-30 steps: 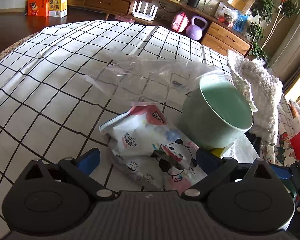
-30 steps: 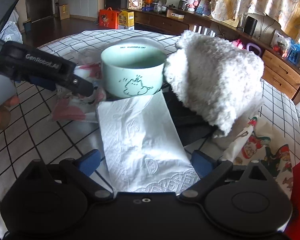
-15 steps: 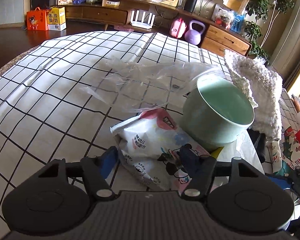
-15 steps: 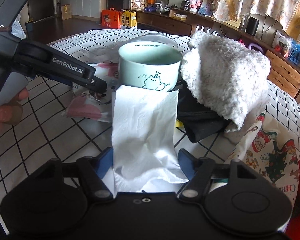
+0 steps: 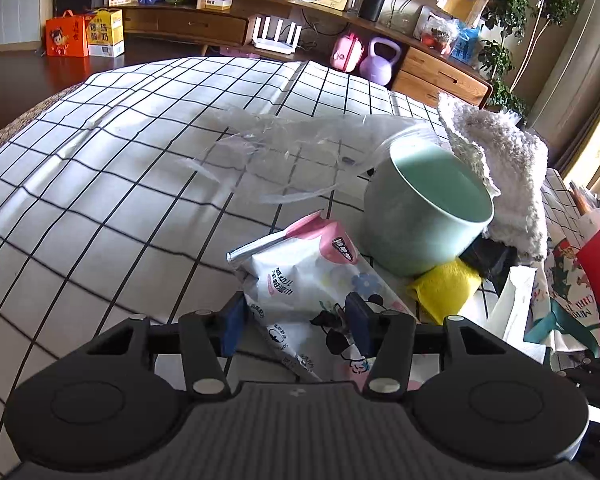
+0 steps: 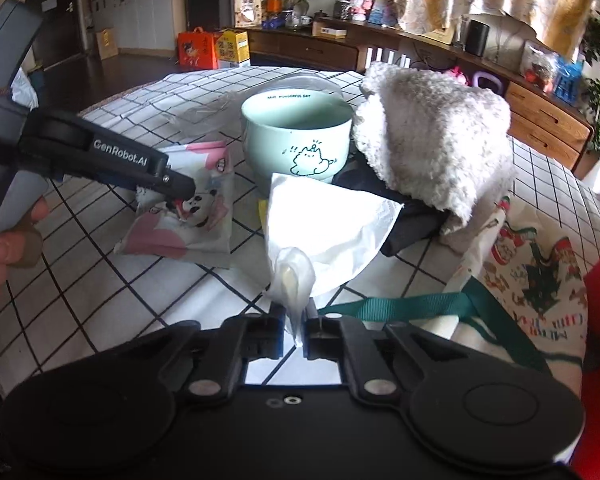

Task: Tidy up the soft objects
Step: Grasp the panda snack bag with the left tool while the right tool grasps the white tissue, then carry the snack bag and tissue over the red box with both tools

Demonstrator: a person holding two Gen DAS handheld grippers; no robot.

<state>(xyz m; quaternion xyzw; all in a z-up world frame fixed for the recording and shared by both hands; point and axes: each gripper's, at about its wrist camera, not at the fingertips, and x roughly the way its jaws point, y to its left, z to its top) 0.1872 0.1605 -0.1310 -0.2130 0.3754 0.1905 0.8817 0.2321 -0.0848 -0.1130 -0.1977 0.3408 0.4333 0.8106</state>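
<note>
A wet wipes packet [image 5: 308,280] with a panda print lies on the checked tablecloth beside a green mug [image 5: 420,216]. My left gripper [image 5: 296,324] straddles the packet's near end, its jaws closing, and both blue pads press its sides; the right wrist view shows its fingertips [image 6: 180,190] pinching the crumpled packet [image 6: 188,220]. My right gripper [image 6: 296,332] is closing, its jaws nearly together on a bunched corner of a white tissue [image 6: 324,220]. The rest of the tissue fans out towards the green mug [image 6: 296,148].
A fluffy white towel [image 6: 432,148] lies over a black cloth [image 6: 412,216] right of the mug. A clear plastic bag [image 5: 292,152] lies behind it, a yellow item [image 5: 444,288] in front. A Christmas-print bag [image 6: 540,276] with green straps lies at the right.
Both grippers' jaws have come together: the left on the wipes packet, the right on the tissue, which is bunched and lifted off the cloth. The yellow item has come into view.
</note>
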